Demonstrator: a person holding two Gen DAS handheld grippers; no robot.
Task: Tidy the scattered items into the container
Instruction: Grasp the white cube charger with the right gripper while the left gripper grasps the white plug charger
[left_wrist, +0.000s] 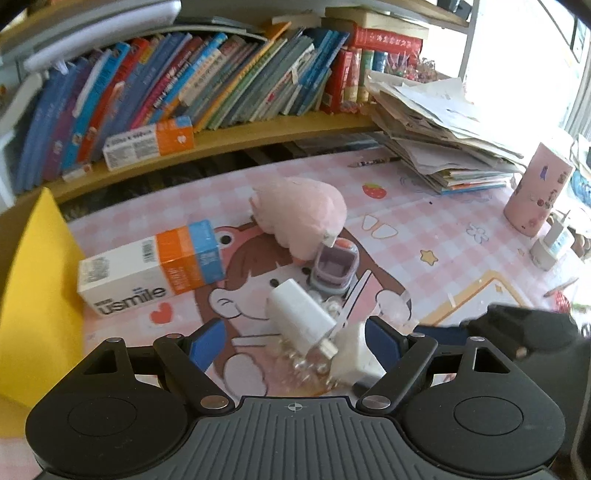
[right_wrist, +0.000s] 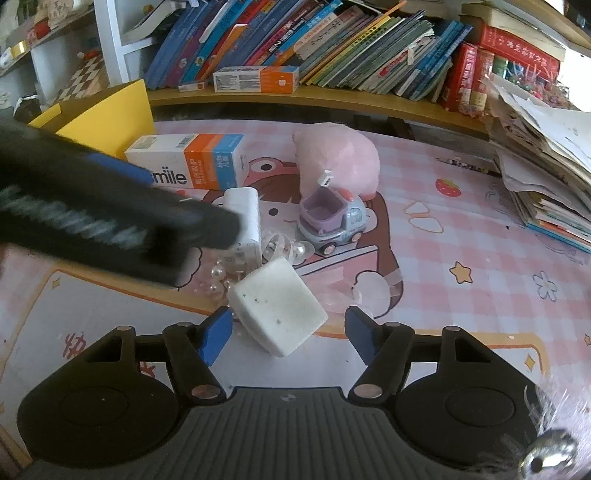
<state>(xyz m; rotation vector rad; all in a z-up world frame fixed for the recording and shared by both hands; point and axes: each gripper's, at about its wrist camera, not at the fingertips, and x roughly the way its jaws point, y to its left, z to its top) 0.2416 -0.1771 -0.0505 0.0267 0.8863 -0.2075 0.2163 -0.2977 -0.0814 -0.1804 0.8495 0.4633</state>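
Scattered items lie on the pink mat. A white charger plug (left_wrist: 301, 317) (right_wrist: 245, 218), a white eraser block (left_wrist: 354, 356) (right_wrist: 279, 310), pearl beads (left_wrist: 306, 363) (right_wrist: 218, 280), a purple toy car (left_wrist: 334, 271) (right_wrist: 330, 221), a pink plush (left_wrist: 301, 214) (right_wrist: 338, 160) and a usmile box (left_wrist: 151, 267) (right_wrist: 188, 160). The yellow container (left_wrist: 33, 295) (right_wrist: 107, 118) stands at the left. My left gripper (left_wrist: 293, 341) is open around the plug and eraser. My right gripper (right_wrist: 288, 332) is open, with the eraser between its fingers.
A bookshelf (left_wrist: 221, 136) with leaning books runs along the back. A paper stack (left_wrist: 443, 140) sits at the right, with a pink cup (left_wrist: 537, 188) beside it. The left gripper's body (right_wrist: 92, 218) crosses the right wrist view.
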